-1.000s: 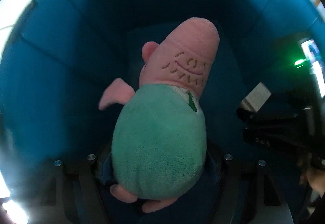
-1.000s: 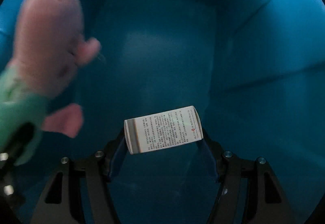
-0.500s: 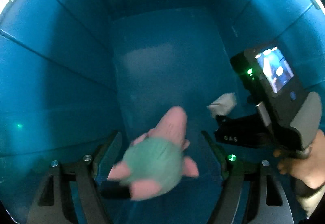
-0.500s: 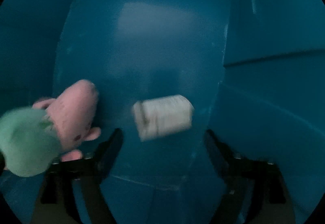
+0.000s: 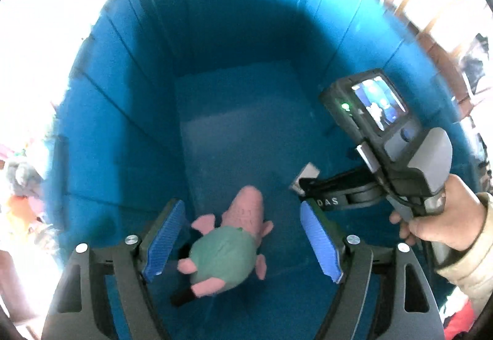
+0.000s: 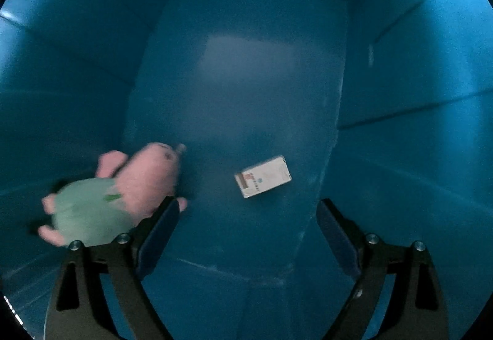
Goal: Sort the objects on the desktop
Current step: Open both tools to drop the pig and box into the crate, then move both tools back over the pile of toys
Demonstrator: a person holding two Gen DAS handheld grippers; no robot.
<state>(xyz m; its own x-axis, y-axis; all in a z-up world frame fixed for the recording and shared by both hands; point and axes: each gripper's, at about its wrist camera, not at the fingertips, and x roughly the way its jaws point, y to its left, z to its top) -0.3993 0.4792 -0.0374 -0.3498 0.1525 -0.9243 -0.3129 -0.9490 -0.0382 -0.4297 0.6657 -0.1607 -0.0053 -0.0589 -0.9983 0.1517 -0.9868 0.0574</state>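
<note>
Release step: both drops look made. The left hand-held gripper point(image 5: 243, 243) hangs over the blue bin point(image 5: 129, 99), jaws opening and empty, the plush pig point(image 5: 229, 250) lying on the floor below. The right hand-held gripper point(image 6: 248, 241), also opening, grips nothing; the small box point(image 6: 263, 176) lies mid-frame. Next, lift clear for more items.

Black hand-held gripper point(image 5: 243, 243) with blue ribbed pads (silver screws), beige sleeve point(image 5: 471, 260).
</note>
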